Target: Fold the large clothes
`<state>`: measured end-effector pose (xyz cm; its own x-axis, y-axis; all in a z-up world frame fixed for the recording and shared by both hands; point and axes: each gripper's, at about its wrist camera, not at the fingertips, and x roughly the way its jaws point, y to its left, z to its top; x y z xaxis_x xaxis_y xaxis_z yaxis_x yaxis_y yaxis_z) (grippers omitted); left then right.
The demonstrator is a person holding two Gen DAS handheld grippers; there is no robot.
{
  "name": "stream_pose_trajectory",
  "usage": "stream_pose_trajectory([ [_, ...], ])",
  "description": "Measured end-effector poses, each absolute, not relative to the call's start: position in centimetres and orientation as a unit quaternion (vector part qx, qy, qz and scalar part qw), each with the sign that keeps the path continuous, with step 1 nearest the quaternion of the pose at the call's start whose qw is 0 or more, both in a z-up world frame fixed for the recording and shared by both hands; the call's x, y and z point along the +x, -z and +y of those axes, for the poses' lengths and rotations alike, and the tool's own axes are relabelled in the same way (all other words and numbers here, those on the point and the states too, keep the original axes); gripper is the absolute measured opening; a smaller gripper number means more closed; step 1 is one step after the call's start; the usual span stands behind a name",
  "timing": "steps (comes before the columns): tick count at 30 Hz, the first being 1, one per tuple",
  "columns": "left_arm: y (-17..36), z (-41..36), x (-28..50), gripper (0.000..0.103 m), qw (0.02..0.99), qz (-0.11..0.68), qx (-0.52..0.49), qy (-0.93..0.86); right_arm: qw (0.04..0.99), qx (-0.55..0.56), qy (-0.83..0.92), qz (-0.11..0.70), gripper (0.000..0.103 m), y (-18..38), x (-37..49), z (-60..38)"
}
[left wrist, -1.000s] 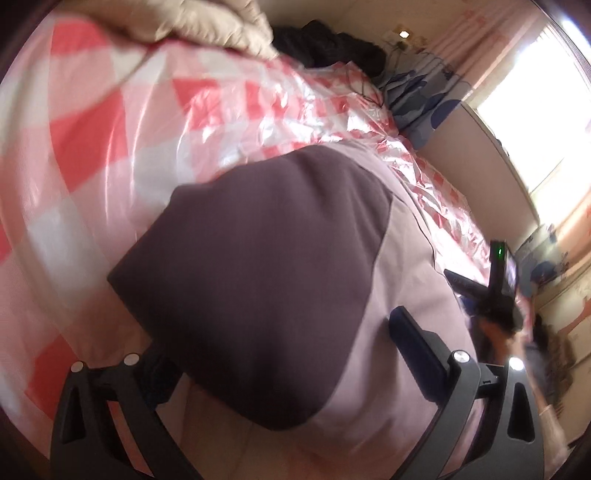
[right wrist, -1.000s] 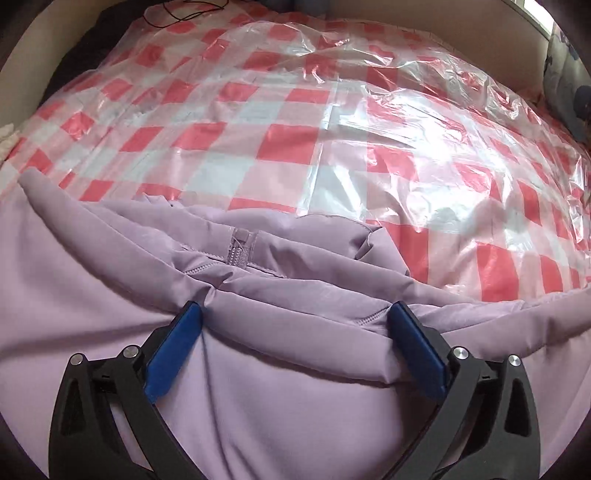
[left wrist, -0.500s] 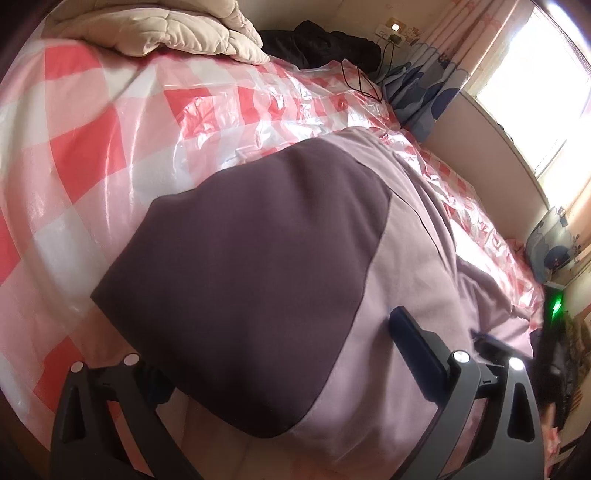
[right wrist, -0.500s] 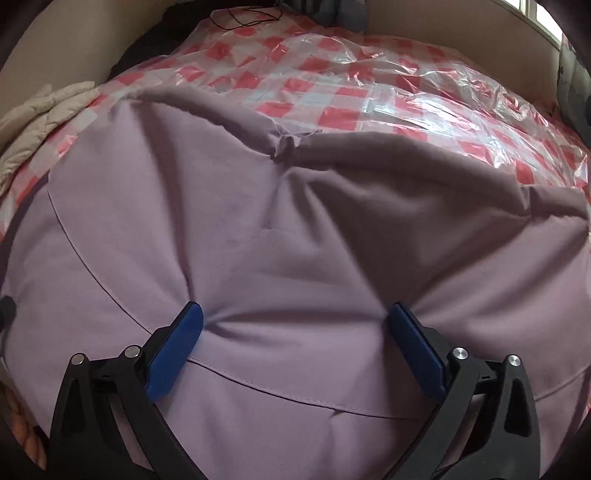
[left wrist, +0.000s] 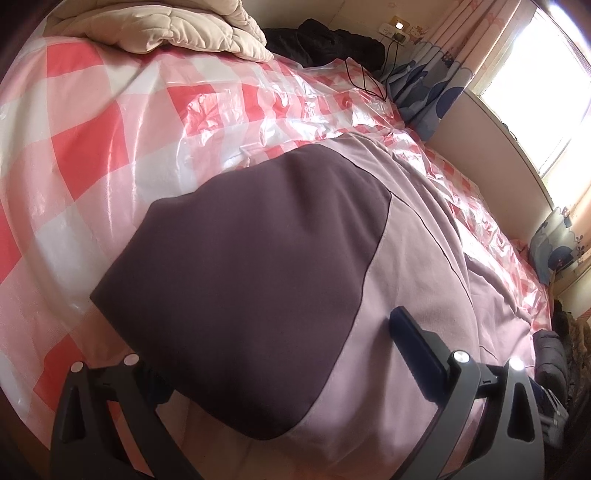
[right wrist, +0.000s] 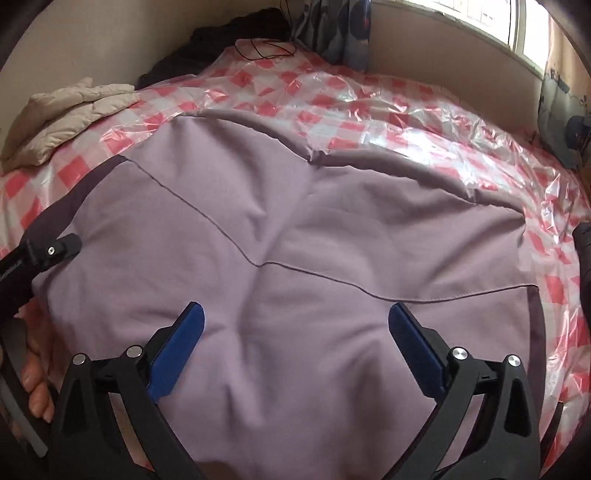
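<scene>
A lilac jacket (right wrist: 295,229) with dark purple panels (left wrist: 251,258) lies spread flat on the bed, seams showing. My right gripper (right wrist: 295,310) hovers over its near part, open, both blue pads (right wrist: 413,343) wide apart and nothing pinched. My left gripper (left wrist: 280,343) is at the jacket's dark purple corner with its jaws wide, open. One of its fingers is hidden under the fabric and the other blue pad (left wrist: 413,343) rests on the lilac cloth. The left gripper (right wrist: 37,254) also shows at the left edge of the right wrist view, with a hand (right wrist: 35,380) below it.
The bed has a red-and-white checked cover (left wrist: 92,147) under clear plastic (right wrist: 424,122). A beige quilted garment (left wrist: 166,26) lies at the head, dark clothes (left wrist: 325,40) and a black cable (right wrist: 262,50) beyond. A wall and window ledge (left wrist: 498,155) run along the far side.
The jacket, shown a second ago with collar and zipper up, now lies flat with a smooth seamed side up. The right gripper has drawn back from it. The left gripper has hardly moved.
</scene>
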<state>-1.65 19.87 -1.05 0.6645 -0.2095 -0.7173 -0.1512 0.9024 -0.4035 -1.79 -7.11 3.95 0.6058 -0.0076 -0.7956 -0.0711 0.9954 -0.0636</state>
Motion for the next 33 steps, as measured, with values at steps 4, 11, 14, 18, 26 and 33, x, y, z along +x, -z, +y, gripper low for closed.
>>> stream_pose_trajectory([
  [4, 0.9, 19.5, -1.9, 0.096, 0.888, 0.409, -0.209, 0.013, 0.873, -0.087, -0.024, 0.479, 0.097, 0.1, -2.3, -6.1],
  [11, 0.6, 19.9, -2.6, 0.096, 0.89, 0.404, -0.21, 0.015, 0.91, 0.003, -0.024, 0.414, 0.097, -6.3, -6.4, -9.0],
  [14, -0.4, 20.1, -4.1, 0.096, 0.896, 0.397, -0.2, 0.017, 0.911, 0.045, -0.001, 0.409, 0.097, -7.2, -8.8, -11.6],
  [18, -2.4, 20.4, -7.1, 0.096, 0.902, 0.392, -0.179, 0.03, 0.909, 0.103, 0.026, 0.403, 0.097, -7.9, -12.3, -14.9],
  [26, -4.5, 20.6, -9.8, 0.096, 0.904, 0.389, -0.153, 0.086, 0.908, 0.156, 0.053, 0.385, 0.097, -9.2, -17.1, -17.8],
  [33, 2.0, 23.8, -2.9, 0.096, 0.823, 0.475, -0.306, 0.055, 0.91, 0.031, 0.023, 0.413, 0.097, -7.9, -6.7, -10.9],
])
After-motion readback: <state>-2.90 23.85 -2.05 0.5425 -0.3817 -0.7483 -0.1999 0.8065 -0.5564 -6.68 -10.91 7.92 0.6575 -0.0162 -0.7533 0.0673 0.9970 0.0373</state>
